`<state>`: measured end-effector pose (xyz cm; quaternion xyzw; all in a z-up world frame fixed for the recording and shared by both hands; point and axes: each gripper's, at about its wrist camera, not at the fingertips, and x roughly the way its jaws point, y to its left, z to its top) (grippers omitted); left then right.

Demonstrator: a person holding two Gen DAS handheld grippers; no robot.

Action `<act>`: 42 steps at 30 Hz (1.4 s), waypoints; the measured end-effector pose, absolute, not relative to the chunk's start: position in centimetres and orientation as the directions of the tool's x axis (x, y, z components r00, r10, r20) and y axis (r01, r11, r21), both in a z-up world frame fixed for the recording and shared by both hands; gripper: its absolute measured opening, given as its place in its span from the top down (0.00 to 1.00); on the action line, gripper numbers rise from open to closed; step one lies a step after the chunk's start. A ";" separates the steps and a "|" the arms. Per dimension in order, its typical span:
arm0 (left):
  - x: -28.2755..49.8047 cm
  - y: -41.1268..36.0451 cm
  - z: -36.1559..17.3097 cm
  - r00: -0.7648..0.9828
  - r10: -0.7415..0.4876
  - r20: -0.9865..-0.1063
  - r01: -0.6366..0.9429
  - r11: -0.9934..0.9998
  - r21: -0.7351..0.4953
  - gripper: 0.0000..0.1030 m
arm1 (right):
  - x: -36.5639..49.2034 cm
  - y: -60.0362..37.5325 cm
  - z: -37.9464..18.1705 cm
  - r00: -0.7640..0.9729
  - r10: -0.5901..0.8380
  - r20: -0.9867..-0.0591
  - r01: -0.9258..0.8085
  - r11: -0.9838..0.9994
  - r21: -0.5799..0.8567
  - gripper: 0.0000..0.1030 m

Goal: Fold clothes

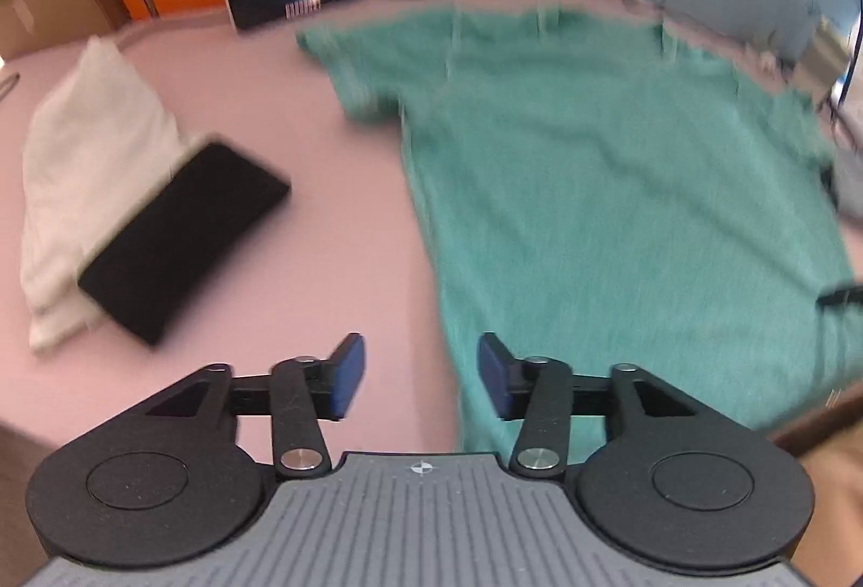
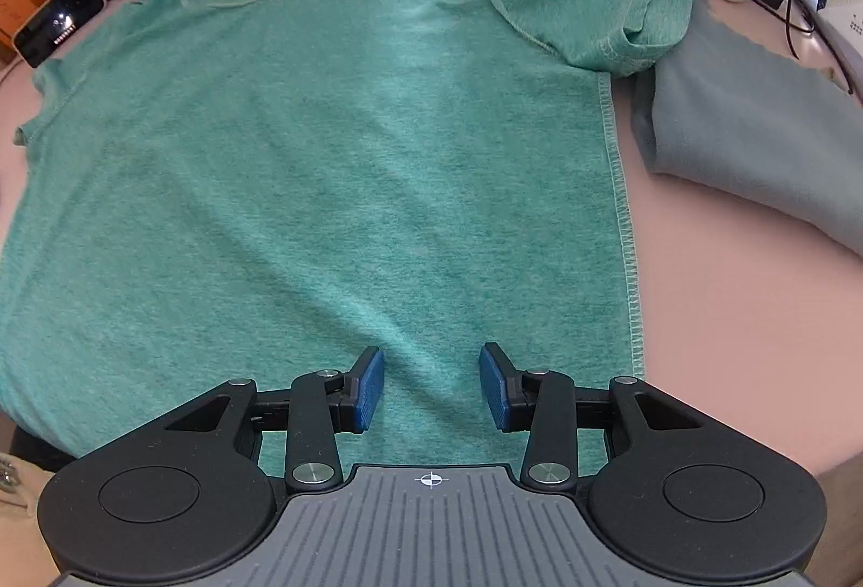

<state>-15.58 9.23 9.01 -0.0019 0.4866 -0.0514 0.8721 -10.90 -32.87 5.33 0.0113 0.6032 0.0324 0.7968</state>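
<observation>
Both your claws, left [image 1: 420, 374] and right [image 2: 431, 387], hang part-open and empty over the shirt [image 2: 323, 144] spread flat on the counter [image 2: 728, 317], so pinch too shallow and the bunched sleeve [image 2: 636, 15] at one o'clock may skew your fold

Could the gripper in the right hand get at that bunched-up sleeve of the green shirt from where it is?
Probably yes. The right gripper hangs open over the green shirt, and only flat cloth lies between it and the bunched-up sleeve. The folded grey-blue cloth lies beside that path.
</observation>
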 end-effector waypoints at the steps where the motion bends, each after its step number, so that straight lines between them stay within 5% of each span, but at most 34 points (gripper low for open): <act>1: -15.0 9.1 9.8 0.554 -0.100 -0.827 0.092 0.994 -0.059 0.39 | -10.9 -32.9 5.3 0.264 0.058 -0.963 -0.035 0.998 0.051 0.58; 12: -9.4 2.5 11.0 0.606 -0.265 -0.750 0.273 0.955 -0.118 0.20 | -11.2 -35.0 8.2 0.344 0.002 -0.939 0.064 0.998 0.026 0.53; 20: -4.5 -3.0 13.5 0.677 -0.342 -0.652 0.373 0.923 -0.098 0.12 | -10.1 -39.5 14.7 0.570 0.012 -0.822 0.202 0.967 0.154 0.44; 30: 0.1 -6.0 12.3 0.655 -0.340 -0.675 0.381 0.920 -0.093 0.05 | -7.5 -41.1 18.8 0.706 0.015 -0.708 0.165 0.969 0.185 0.43; 37: 4.2 -4.5 9.1 0.633 -0.232 -0.738 0.269 0.961 -0.071 0.05 | -3.5 -39.8 17.5 0.721 0.268 -0.639 0.008 0.919 0.395 0.43; 38: 4.8 -4.0 8.7 0.633 -0.214 -0.744 0.252 0.966 -0.062 0.05 | -2.4 -39.2 17.1 0.713 0.340 -0.614 -0.035 0.891 0.453 0.44; 40: 5.5 -3.0 8.1 0.648 -0.183 -0.740 0.229 0.973 -0.040 0.05 | 0.5 -37.3 16.2 0.676 0.458 -0.577 -0.100 0.833 0.544 0.79; 42: 6.0 -1.9 7.6 0.667 -0.160 -0.727 0.210 0.978 -0.022 0.05 | 4.1 -34.9 14.8 0.627 0.536 -0.565 -0.119 0.783 0.611 0.86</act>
